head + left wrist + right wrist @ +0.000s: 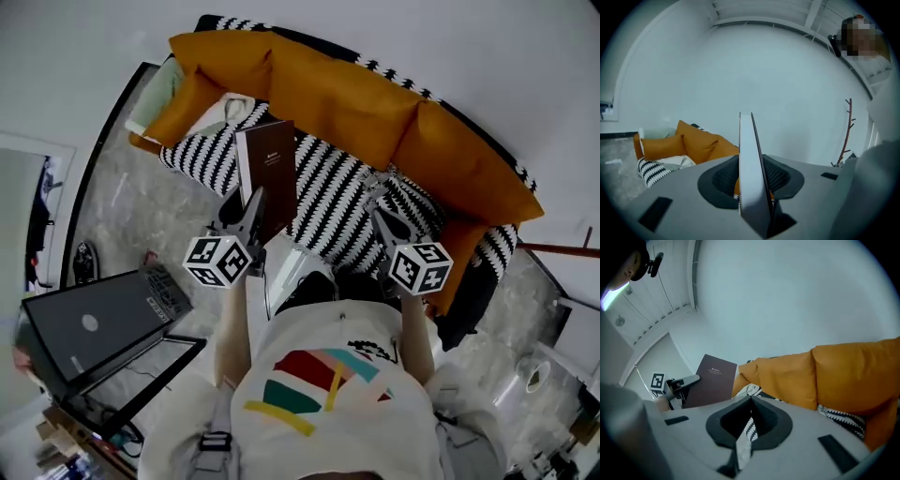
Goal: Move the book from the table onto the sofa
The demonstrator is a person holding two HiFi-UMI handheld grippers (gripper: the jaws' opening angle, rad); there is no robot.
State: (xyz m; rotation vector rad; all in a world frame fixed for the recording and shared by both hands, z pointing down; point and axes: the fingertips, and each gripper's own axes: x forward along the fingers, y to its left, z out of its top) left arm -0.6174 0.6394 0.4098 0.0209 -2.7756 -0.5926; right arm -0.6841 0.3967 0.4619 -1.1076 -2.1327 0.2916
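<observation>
Sofa (375, 103): orange back cushions over a black-and-white zigzag seat. It runs across the top of the head view, straight ahead of both my hands.
Counter (159, 361): dark-edged, low at my left. The book is clear of it.
Book (267, 164): dark brown cover, standing upright with its long axis vertical. It is carried in the air in front of the left half of the seat, not yet touching it.
Left gripper (253, 208): jaws partly apart and clamped on the book's lower edge. Its own view shows the book edge-on between them.
Right gripper (384, 220): jaws a narrow slit apart, nothing in them. It is off to the book's right, well apart from it.
Key relation: the seat lies beyond and below the book. The left hand carries it, so I judge that lowering it and laying it flat falls to the left hand.
</observation>
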